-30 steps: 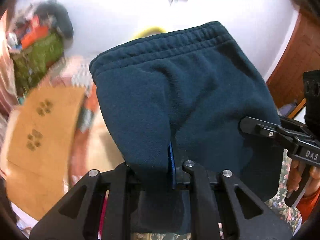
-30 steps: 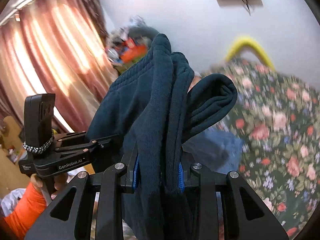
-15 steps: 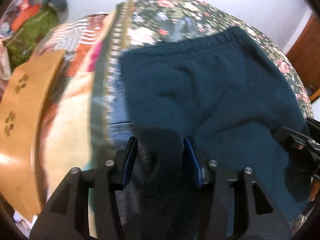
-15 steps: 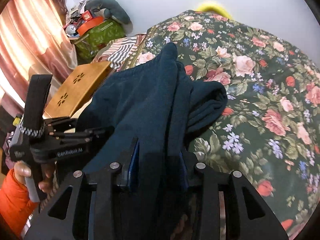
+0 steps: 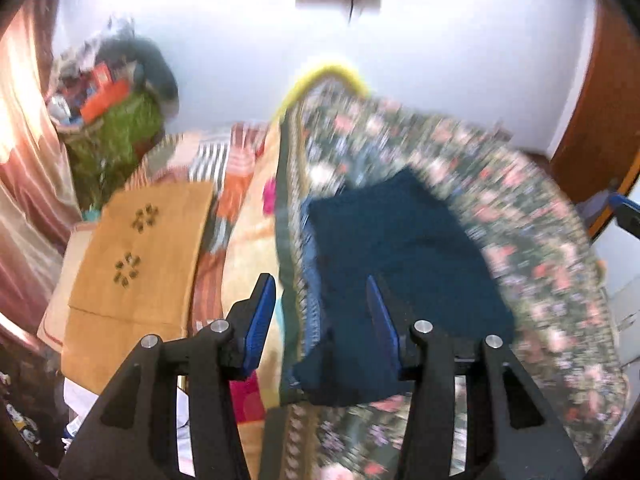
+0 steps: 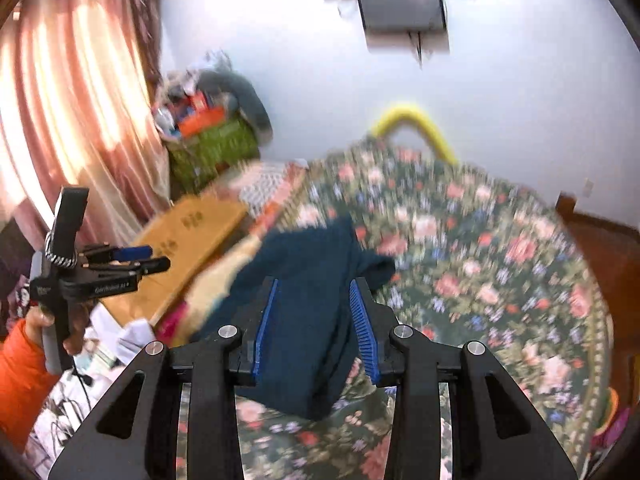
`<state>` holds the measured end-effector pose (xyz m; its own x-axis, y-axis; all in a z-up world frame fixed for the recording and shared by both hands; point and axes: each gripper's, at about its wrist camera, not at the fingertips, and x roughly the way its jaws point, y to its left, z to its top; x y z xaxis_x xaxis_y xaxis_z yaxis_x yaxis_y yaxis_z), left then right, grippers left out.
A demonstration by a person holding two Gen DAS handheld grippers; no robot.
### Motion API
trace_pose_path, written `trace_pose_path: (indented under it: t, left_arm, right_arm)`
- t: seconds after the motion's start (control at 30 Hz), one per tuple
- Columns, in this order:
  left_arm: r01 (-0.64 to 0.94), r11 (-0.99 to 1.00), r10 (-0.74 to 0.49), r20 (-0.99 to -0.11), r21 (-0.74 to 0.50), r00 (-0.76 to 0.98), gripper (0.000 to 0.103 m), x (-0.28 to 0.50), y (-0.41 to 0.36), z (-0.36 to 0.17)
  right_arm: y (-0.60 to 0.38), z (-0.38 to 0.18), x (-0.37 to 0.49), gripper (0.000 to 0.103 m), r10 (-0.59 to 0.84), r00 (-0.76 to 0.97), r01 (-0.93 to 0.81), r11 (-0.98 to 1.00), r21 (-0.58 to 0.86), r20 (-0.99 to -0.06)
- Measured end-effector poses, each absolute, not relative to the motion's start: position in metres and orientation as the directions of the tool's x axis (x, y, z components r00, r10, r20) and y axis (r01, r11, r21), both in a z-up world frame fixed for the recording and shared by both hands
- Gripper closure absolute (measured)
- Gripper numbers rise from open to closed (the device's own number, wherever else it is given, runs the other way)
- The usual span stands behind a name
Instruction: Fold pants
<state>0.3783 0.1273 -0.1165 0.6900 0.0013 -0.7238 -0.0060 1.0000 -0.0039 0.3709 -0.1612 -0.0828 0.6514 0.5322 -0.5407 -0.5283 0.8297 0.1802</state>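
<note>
Left gripper and right gripper are both hanging open and empty, tilting down over the folded pants lying on the bed.

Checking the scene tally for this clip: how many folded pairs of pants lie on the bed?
1. The dark blue pants lie folded on the floral bedspread near its left edge, just ahead of both tools. More could lie outside the blurred views.

Dark teal pants, floral green bedspread, pink striped curtain
</note>
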Motion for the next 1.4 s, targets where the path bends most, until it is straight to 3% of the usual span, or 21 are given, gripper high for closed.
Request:
trace_pose_path:
  t: [0.37, 0.67, 0.77, 0.8, 0.9, 1.0, 1.23, 1.4]
  left_arm:
    - [0.063, 0.997, -0.074, -0.397, -0.039, 0.915, 0.055, 0.197, 0.083, 0.016]
    - [0.045, 0.999, -0.046, -0.207, -0.013, 0.977, 0.055, 0.090, 0.059, 0.047]
    - [0.028, 1.000, -0.028, -0.167, -0.006, 0.986, 0.047, 0.071, 0.054, 0.046]
    - [0.027, 1.000, -0.028, -0.158, -0.007, 0.987, 0.040, 0.067, 0.054, 0.046]
    - [0.020, 1.000, -0.022, -0.148, -0.018, 0.989, 0.032, 0.060, 0.056, 0.042]
    - [0.012, 1.000, -0.015, -0.150, -0.021, 0.989, 0.010, 0.053, 0.056, 0.041]
    - [0.017, 1.000, -0.019, -0.129, -0.018, 0.992, 0.001, 0.045, 0.055, 0.040]
    - [0.017, 1.000, -0.019, -0.136, -0.015, 0.991, 0.000, 0.042, 0.051, 0.037]
  right_arm:
    - [-0.166, 0.012, 0.205, 0.070, 0.625, 0.747, -0.621, 0.778, 0.098, -0.227]
    - [-0.176, 0.021, 0.126, 0.070, 0.631, 0.772, -0.628, 0.776, 0.066, -0.076]
    - [-0.175, 0.016, 0.119, 0.070, 0.638, 0.767, -0.634, 0.770, 0.076, -0.071]
    - [-0.175, 0.016, 0.117, 0.066, 0.637, 0.768, -0.632, 0.771, 0.080, -0.070]
    - [-0.175, 0.013, 0.116, 0.046, 0.613, 0.788, -0.607, 0.790, 0.090, -0.066]
    - [-0.173, 0.010, 0.115, 0.033, 0.596, 0.799, -0.589, 0.802, 0.094, -0.079]
    - [-0.174, 0.006, 0.106, 0.001, 0.535, 0.841, -0.531, 0.844, 0.072, -0.077]
    - [-0.177, 0.003, 0.102, 0.001, 0.521, 0.850, -0.516, 0.853, 0.073, -0.079]
